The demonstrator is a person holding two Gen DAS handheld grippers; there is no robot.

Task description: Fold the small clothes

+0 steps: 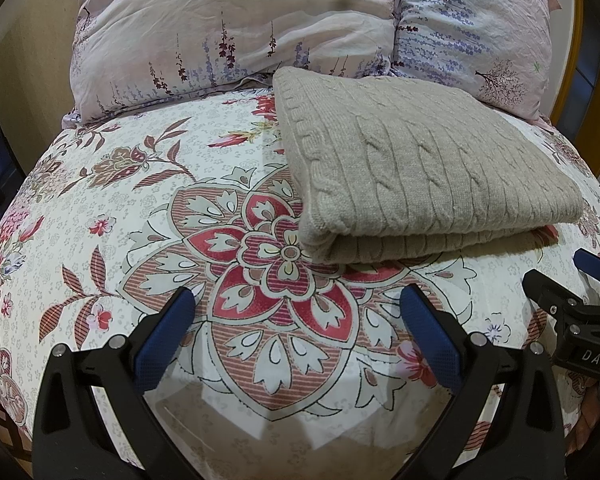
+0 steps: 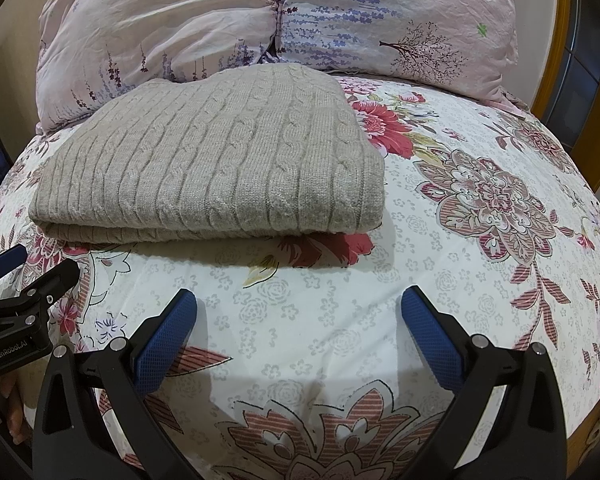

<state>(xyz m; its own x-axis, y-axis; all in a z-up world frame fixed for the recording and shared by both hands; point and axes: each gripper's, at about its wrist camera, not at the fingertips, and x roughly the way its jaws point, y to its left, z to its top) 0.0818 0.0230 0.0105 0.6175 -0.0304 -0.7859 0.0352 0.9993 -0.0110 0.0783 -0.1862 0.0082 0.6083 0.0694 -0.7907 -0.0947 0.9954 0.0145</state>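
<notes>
Left wrist view: the left tool [image 1: 296, 304] sits with its pads spread apart, holding nothing, over the floral bedsheet [image 1: 148, 200]. The folded knit sweater [image 1: 420, 172] lies ahead and a bit right of it, not touching. The right tool [image 1: 572, 304] pokes in at the right edge.

Right wrist view: the right tool [image 2: 298, 304] is spread wide and empty too, with the sweater [image 2: 220, 164] ahead-left, its far edge just by the pillows [image 2: 260, 24]. Honestly the fold looks done, so the risk I see is a stray pad snagging that loose knit edge and dragging the top layer open.
</notes>
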